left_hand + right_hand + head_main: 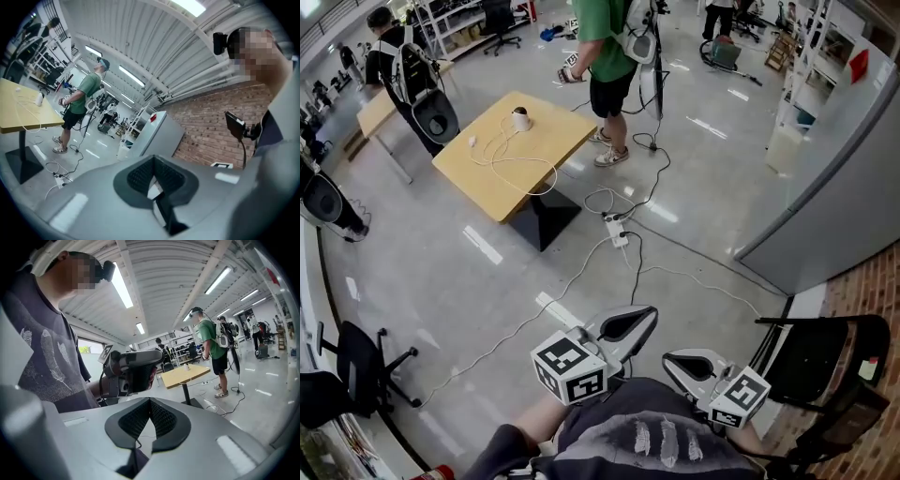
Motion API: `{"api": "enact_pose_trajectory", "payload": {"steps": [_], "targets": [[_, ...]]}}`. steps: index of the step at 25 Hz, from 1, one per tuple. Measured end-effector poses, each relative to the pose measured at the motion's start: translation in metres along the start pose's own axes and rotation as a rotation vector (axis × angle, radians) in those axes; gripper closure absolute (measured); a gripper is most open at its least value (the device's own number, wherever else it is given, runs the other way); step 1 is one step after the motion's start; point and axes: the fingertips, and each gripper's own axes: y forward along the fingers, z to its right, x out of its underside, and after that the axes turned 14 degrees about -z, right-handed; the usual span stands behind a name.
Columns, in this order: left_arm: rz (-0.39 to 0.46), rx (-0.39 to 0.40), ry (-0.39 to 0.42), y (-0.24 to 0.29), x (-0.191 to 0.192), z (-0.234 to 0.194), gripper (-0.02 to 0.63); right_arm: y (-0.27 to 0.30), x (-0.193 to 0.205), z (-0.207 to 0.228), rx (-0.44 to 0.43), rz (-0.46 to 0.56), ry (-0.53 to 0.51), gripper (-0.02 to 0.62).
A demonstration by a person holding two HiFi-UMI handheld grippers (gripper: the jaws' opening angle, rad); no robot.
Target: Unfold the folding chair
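Beside the brick wall [865, 298], black folding chair [821, 360], seemingly folded, left gripper [630, 325] and right gripper [692, 364], fingers pressed together, empty

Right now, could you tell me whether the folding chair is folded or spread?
Folded, it seems: the folding chair looks flat by the brick wall, with no seat spread out.

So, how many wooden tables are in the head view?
2. The middle table stands mid-floor with a cup on it; the far table is at the upper left, partly behind a person. Others may be hidden.
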Motion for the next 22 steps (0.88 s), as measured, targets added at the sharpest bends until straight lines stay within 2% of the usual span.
{"api": "enact_pose_trajectory", "payload": {"steps": [9, 22], "targets": [[0.001, 0.048, -0.005, -0.019, -0.010, -0.039, 0.604, 0.040, -0.021, 0.006, 0.040, -0.035, 0.024, 0.594], [0.016, 0.025, -0.032, -0.037, -0.011, -0.068, 0.604, 0.067, -0.037, 0.009, 0.008, -0.072, 0.001, 0.594]]}}
